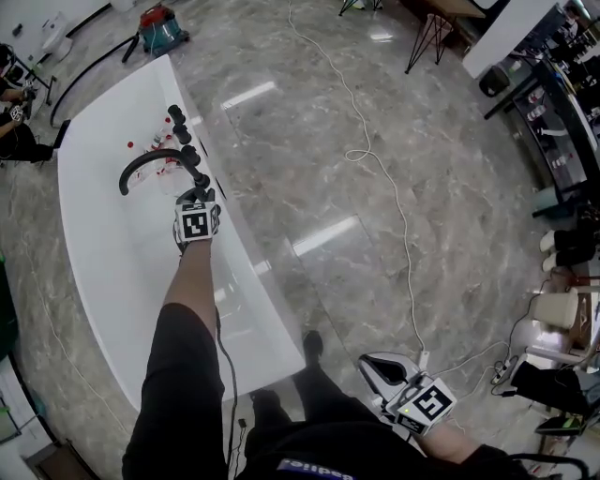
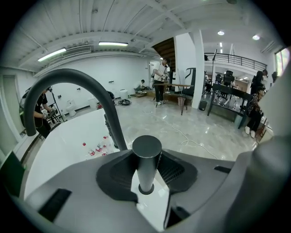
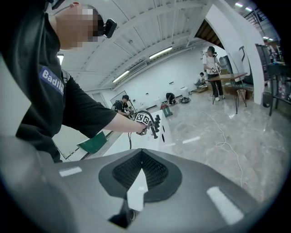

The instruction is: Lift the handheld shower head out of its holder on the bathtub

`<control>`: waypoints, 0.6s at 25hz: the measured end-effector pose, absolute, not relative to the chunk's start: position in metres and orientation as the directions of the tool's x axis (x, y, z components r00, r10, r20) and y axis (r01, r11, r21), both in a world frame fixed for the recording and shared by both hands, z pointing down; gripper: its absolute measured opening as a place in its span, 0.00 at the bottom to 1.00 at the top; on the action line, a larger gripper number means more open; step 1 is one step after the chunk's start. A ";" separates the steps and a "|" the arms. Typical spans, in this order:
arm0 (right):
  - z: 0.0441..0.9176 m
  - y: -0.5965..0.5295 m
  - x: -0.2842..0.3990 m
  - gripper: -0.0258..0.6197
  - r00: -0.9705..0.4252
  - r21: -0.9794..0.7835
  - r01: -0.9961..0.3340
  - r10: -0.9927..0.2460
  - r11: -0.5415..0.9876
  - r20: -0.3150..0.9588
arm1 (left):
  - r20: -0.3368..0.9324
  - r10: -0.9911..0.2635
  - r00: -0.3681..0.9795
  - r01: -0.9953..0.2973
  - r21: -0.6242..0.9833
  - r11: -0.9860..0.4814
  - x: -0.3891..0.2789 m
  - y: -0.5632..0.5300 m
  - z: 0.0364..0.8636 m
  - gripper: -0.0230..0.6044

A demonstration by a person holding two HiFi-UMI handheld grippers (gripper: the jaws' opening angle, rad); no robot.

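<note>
The handheld shower head [image 2: 146, 159] is a dark upright cylinder standing in its holder on the rim of the white bathtub [image 1: 251, 281]. In the left gripper view it sits between the two black pads, which lie against its sides. My left gripper [image 1: 198, 193] reaches over the rim at the row of black fittings, and the shower head [image 1: 201, 179] shows just beyond it. A black curved spout [image 1: 141, 163] arches over the tub beside it. My right gripper [image 1: 377, 367] hangs low by the person's legs, away from the tub, its jaws together on nothing [image 3: 142, 159].
Small red-capped bottles [image 1: 150, 146] lie inside the tub. A white cable [image 1: 375, 156] snakes across the glossy marble floor to the right of the tub. A red and green machine [image 1: 161, 28] stands beyond the tub's far end. People and tables stand farther off.
</note>
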State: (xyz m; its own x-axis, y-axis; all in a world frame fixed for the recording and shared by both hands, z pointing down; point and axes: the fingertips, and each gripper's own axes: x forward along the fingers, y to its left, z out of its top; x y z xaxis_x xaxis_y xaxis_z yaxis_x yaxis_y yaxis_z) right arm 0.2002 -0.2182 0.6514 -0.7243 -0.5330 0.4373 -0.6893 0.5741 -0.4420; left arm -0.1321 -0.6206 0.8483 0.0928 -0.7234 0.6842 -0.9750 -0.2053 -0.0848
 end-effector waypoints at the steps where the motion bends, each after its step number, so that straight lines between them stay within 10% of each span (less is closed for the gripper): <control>1: 0.648 -0.222 0.199 0.04 -0.727 -0.444 -0.687 -0.538 0.576 0.427 | 0.686 -0.722 0.088 -0.976 -0.085 -0.200 -0.132 -0.620 0.848 0.26; 15: 0.611 -0.214 0.161 0.04 -0.784 -0.429 -0.620 -0.518 0.657 0.341 | 0.658 -0.744 0.122 -0.976 -0.055 -0.209 -0.133 -0.550 0.795 0.25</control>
State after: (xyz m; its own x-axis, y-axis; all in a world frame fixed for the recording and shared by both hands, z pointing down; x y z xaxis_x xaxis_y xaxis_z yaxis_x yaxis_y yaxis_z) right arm 0.1605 -0.2143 0.6111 -0.7842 -0.5181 0.3415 -0.6205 0.6567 -0.4286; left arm -0.1329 -0.5503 0.7946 0.1218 -0.7435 0.6575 -0.9764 -0.2087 -0.0552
